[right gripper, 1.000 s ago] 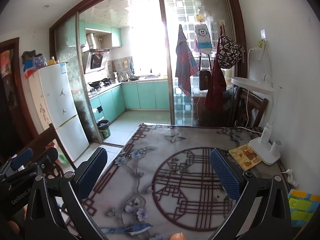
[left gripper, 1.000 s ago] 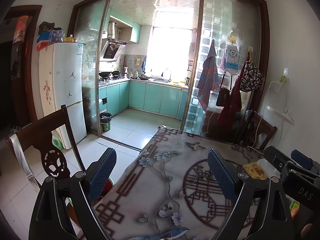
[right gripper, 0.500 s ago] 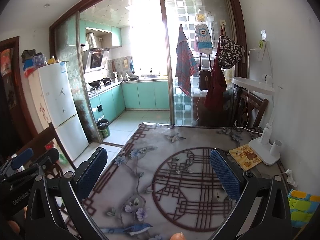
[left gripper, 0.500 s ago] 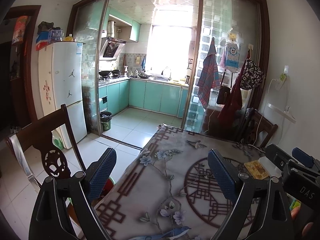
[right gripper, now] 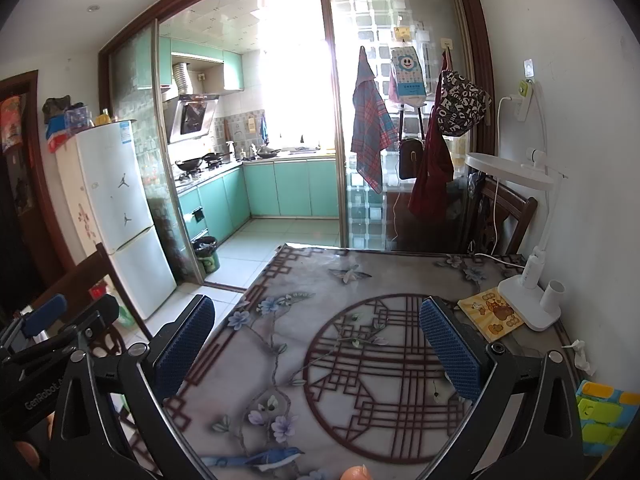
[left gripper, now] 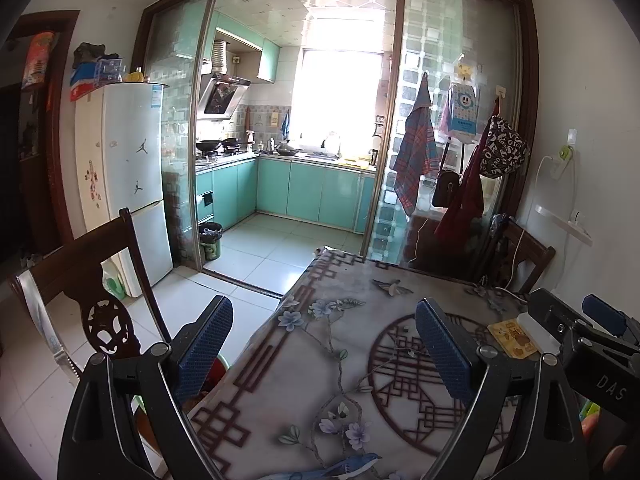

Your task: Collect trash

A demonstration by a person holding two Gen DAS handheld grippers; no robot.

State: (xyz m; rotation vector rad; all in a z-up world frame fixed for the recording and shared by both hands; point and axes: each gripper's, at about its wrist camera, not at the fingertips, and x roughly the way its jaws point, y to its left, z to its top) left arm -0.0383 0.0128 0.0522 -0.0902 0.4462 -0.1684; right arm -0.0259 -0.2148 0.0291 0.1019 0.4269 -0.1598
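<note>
Nothing shifted since a second ago. Left wrist view: left gripper point(left gripper: 324, 344) spread wide, empty, above patterned glass-topped table point(left gripper: 320, 380). Right wrist view: right gripper point(right gripper: 316, 344) likewise apart, empty; crumpled white tissue scrap point(right gripper: 580, 354) at table's right edge, near white desk lamp point(right gripper: 528, 300).

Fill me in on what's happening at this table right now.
A person holds two black grippers with blue pads over the flower-patterned table. The left gripper and the right gripper both stand open with nothing between the pads. A crumpled white tissue lies by the wall at the right edge, beside the white desk lamp and the yellow cartoon card. It looks like the likeliest trash, and nothing has been picked up. A black-lined trash bin stands at the kitchen doorway.
</note>
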